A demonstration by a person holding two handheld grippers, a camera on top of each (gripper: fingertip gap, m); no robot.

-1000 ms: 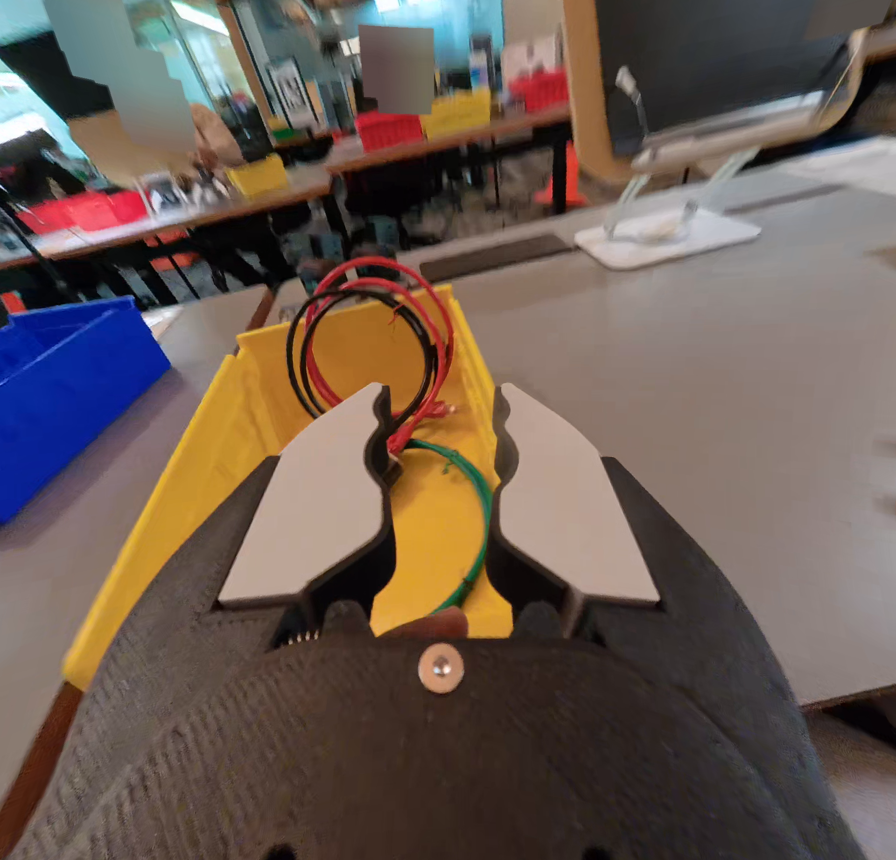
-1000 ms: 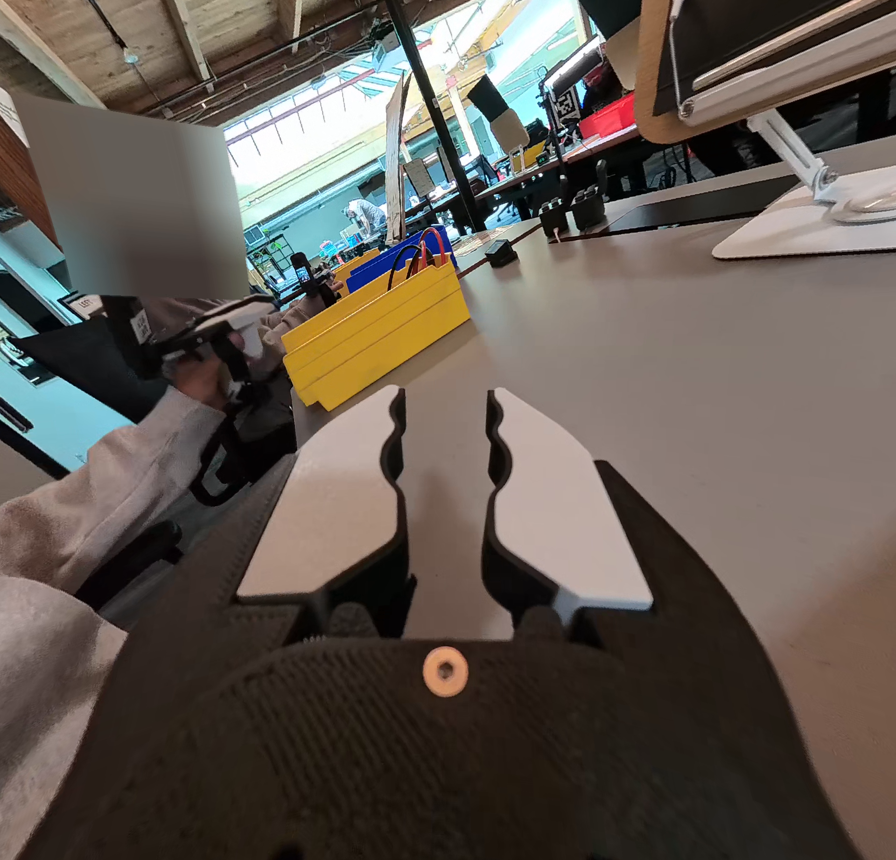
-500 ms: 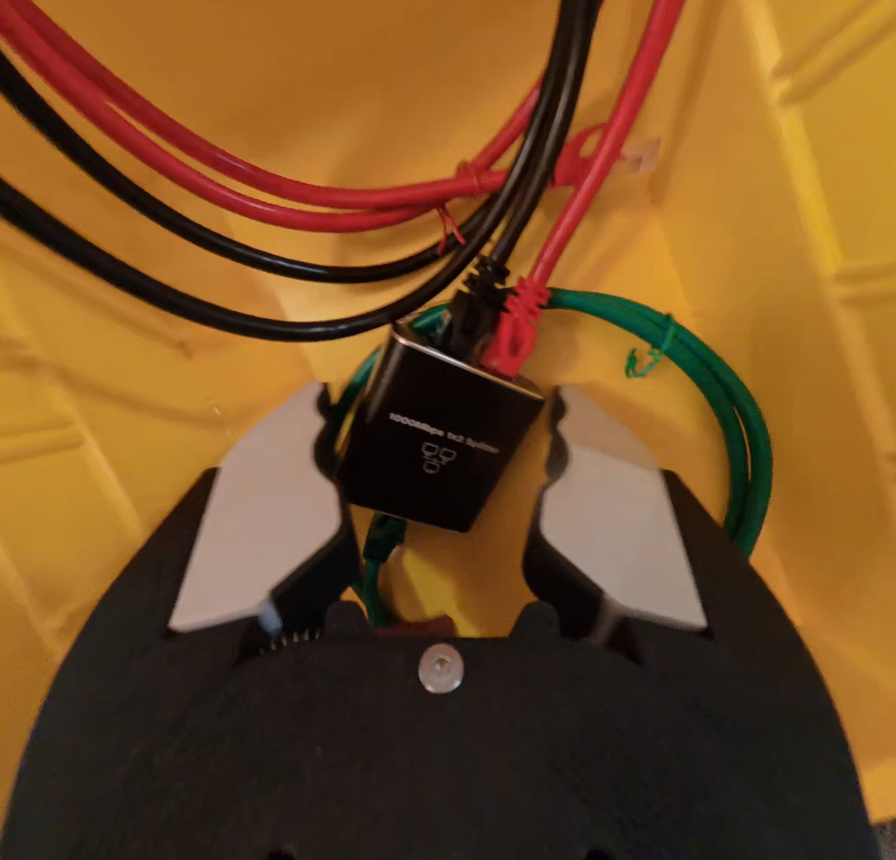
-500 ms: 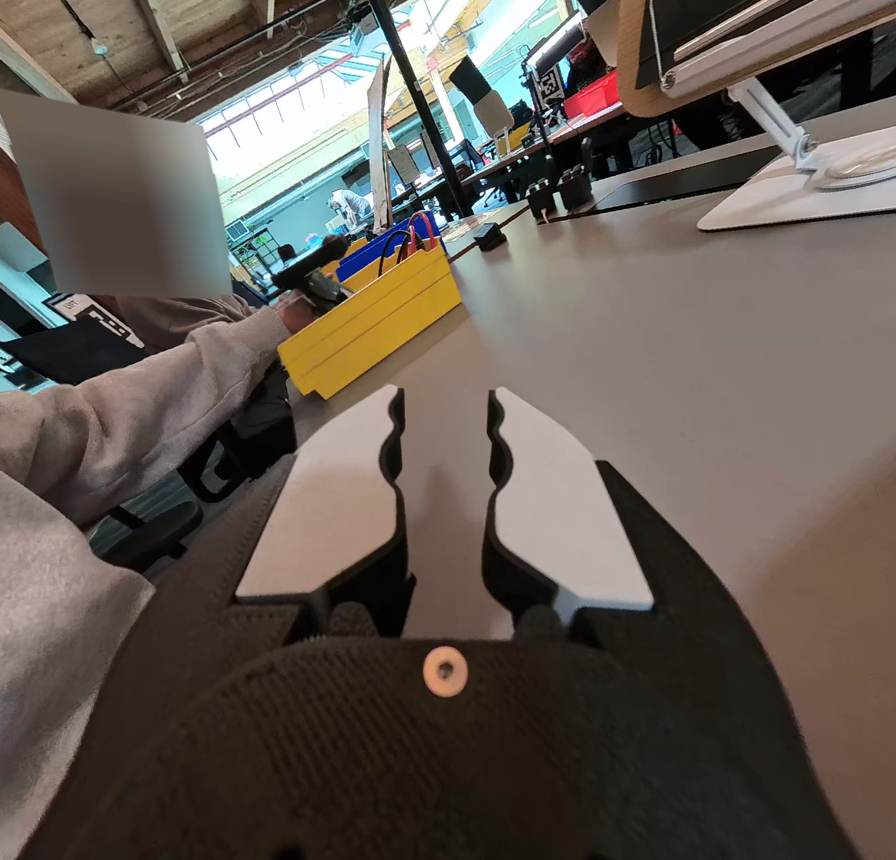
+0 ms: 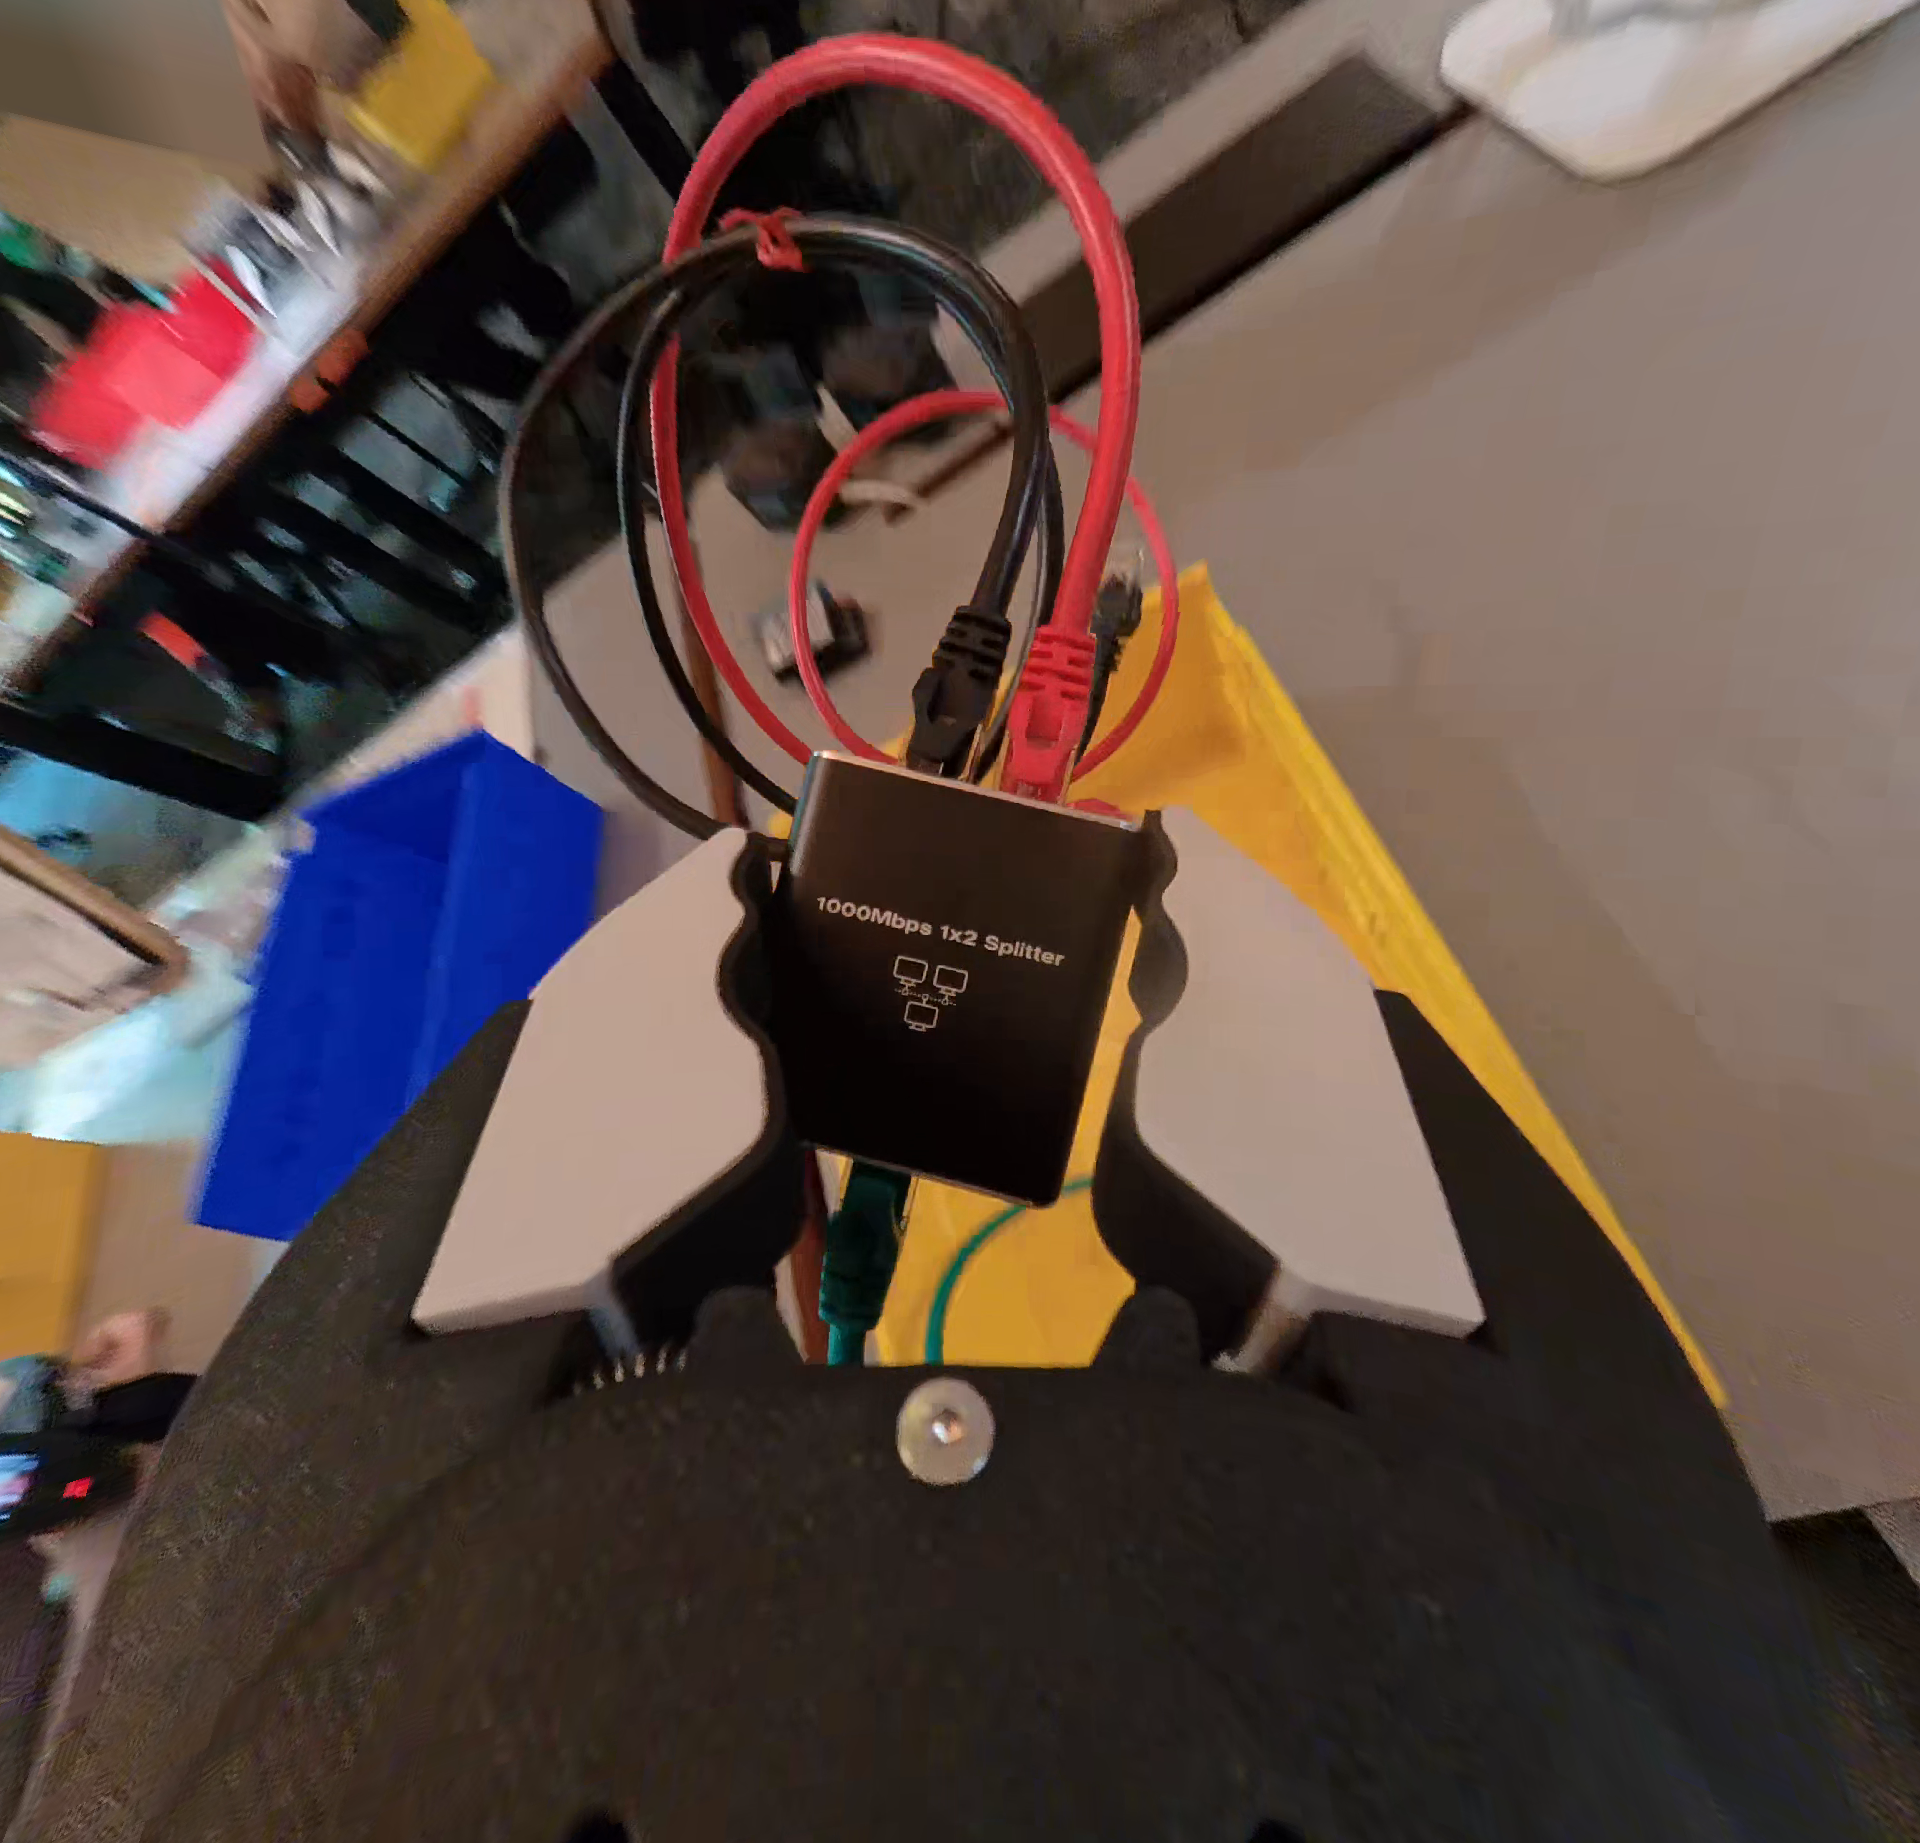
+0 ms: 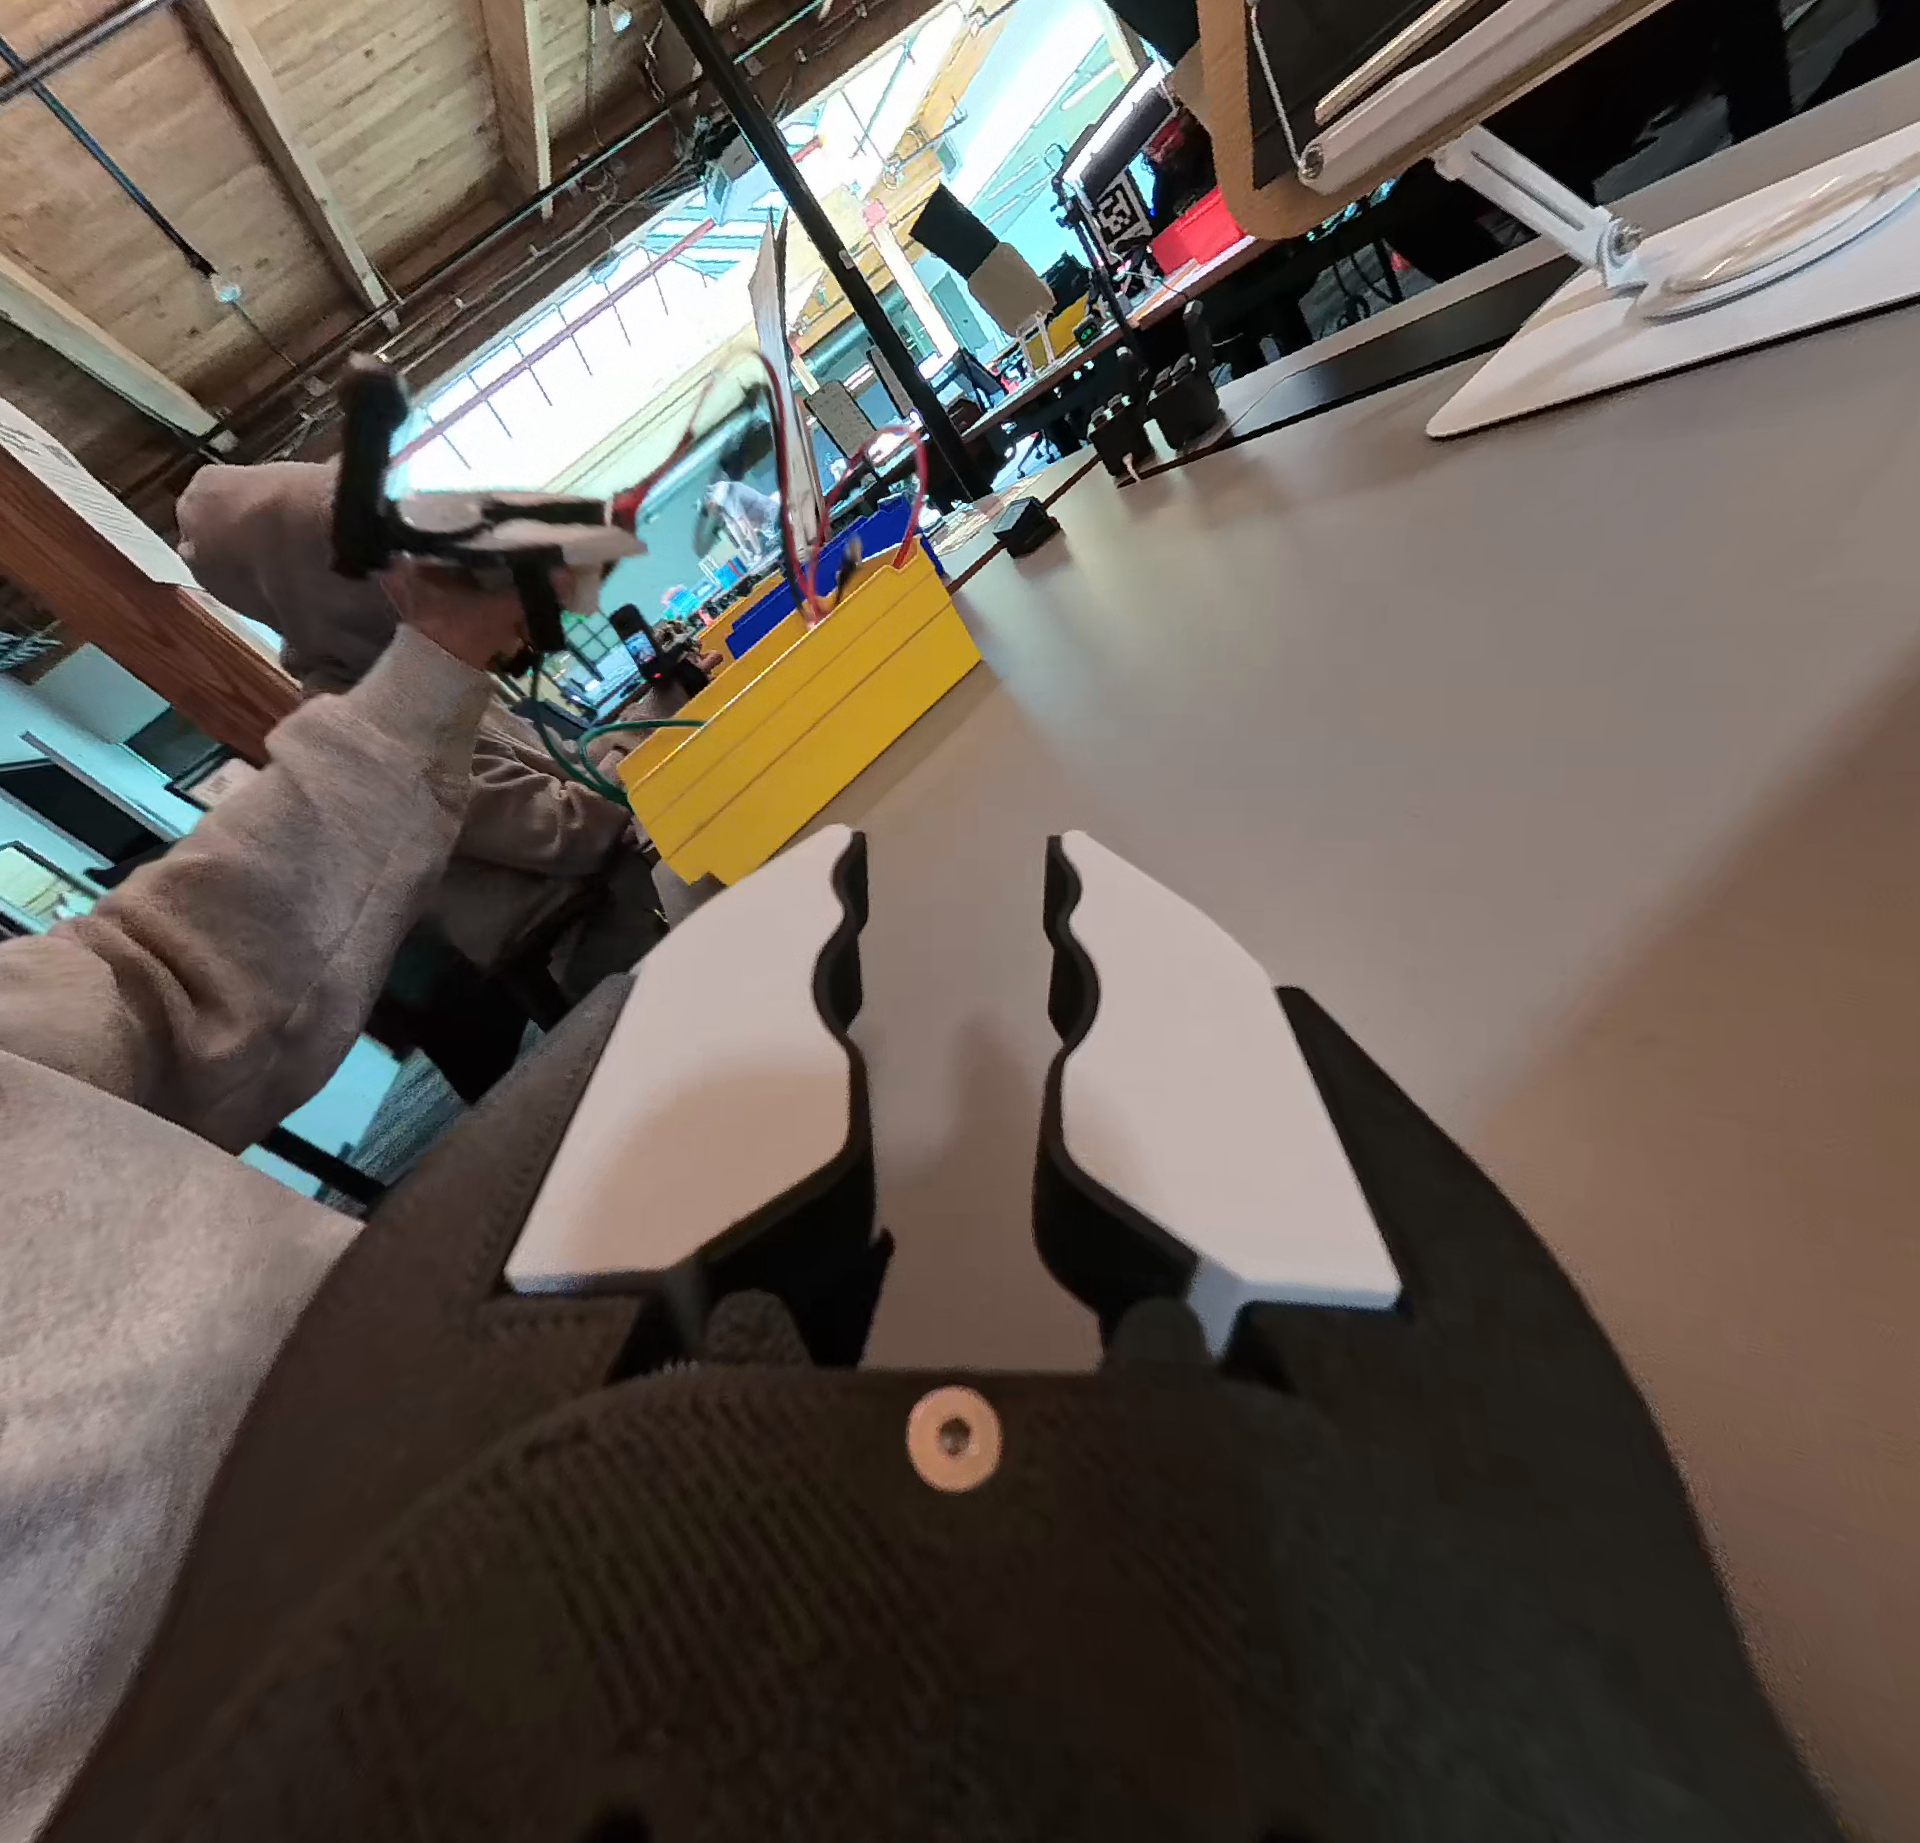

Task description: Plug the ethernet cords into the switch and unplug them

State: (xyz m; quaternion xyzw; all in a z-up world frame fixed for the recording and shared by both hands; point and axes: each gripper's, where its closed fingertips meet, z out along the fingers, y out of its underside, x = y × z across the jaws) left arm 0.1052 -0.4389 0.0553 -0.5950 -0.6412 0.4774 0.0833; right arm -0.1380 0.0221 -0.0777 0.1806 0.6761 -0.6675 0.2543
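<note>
My left gripper [image 5: 951,848] is shut on a small black switch [image 5: 951,972] and holds it in the air above the yellow bin [image 5: 1340,889]. A black cord [image 5: 961,666] and a red cord [image 5: 1060,687] are plugged into its far end and loop upward. A green cord [image 5: 862,1263] is plugged into its near end and trails down into the bin. My right gripper [image 6: 951,848] is open and empty, low over the grey table [image 6: 1455,754]. The left gripper also shows in the right wrist view [image 6: 520,536], raised at the left of the yellow bin [image 6: 810,723].
A blue bin [image 5: 405,972] stands left of the yellow bin. A white monitor base [image 6: 1704,287] sits at the table's far right, with small black items [image 6: 1023,526] farther back. A person's grey sleeve [image 6: 239,920] fills the left of the right wrist view.
My left gripper closed on the switch inside the yellow bin and lifted it out with the cords attached. My right gripper has barely moved and stays open.
</note>
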